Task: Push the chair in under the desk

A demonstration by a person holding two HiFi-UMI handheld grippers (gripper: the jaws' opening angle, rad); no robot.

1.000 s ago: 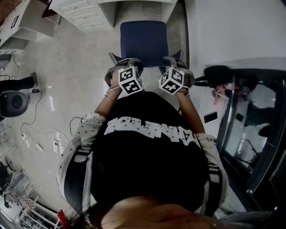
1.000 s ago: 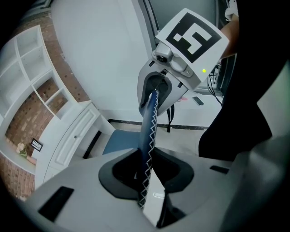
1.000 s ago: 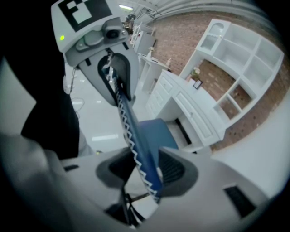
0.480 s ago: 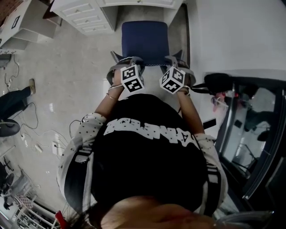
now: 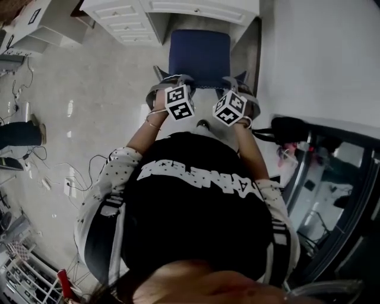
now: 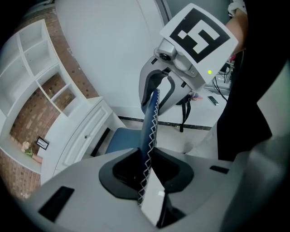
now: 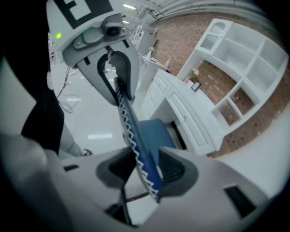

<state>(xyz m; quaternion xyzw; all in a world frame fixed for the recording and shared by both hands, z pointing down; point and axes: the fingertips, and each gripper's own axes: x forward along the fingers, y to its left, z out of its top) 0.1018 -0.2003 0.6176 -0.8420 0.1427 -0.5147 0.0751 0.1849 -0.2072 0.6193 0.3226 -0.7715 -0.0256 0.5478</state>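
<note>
Blue chair [image 5: 199,56], upright, seat front at white desk [image 5: 225,10]

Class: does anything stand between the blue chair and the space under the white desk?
Nothing visible does: the chair stands right before the desk, beside its drawer unit, no object between. Under the desktop is hidden. The left gripper and right gripper clamp the backrest.
</note>
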